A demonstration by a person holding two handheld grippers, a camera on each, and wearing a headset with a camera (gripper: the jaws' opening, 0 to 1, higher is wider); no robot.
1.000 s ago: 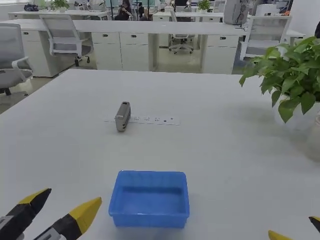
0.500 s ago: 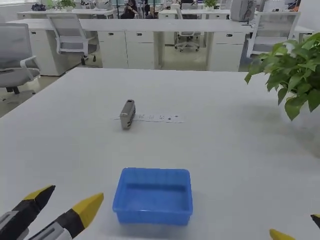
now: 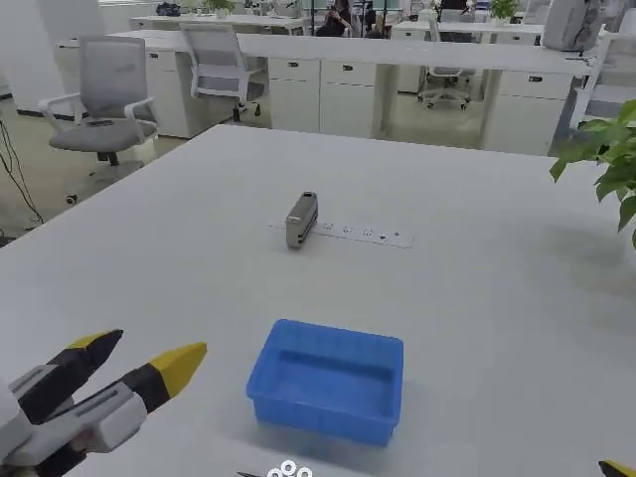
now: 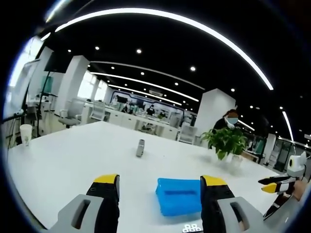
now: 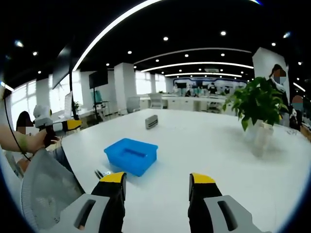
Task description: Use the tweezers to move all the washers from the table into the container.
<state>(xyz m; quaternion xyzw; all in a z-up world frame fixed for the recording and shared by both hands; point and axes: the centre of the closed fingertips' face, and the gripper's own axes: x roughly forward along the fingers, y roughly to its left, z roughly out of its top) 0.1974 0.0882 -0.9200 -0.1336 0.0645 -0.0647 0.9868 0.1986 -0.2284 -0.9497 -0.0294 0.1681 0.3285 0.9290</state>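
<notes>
At the near edge of the table (image 3: 477, 298), I am holding my left gripper (image 3: 144, 350) low on the left, jaws spread apart with nothing between them. My right gripper (image 5: 158, 177) is likewise gaping and empty. A few washers (image 3: 288, 469) are lying clustered just on the near side of the blue container (image 3: 328, 383), close beside the tweezers (image 5: 98, 173), which I can barely make out. The container is looking empty to me, so I am judging the first step to be in hand: fetching the tweezers. That is calling for lowering one gripper and pinching their thin legs squarely, without scattering the washers.
</notes>
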